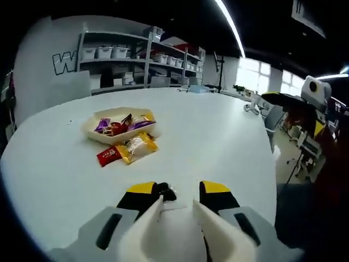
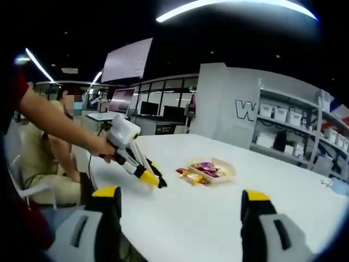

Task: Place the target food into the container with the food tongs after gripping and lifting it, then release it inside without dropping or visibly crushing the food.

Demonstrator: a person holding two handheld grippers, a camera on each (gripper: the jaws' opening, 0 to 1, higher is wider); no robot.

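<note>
Your left gripper: jaws pinching white tongs, far from snack packets beside tray; overgripping risks crushing.

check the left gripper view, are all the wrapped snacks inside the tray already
No, a red packet and a gold-wrapped snack lie on the white table just outside the tray.

Left gripper view: low over table, facing tray. Right gripper view: farther back, same tray.
</note>
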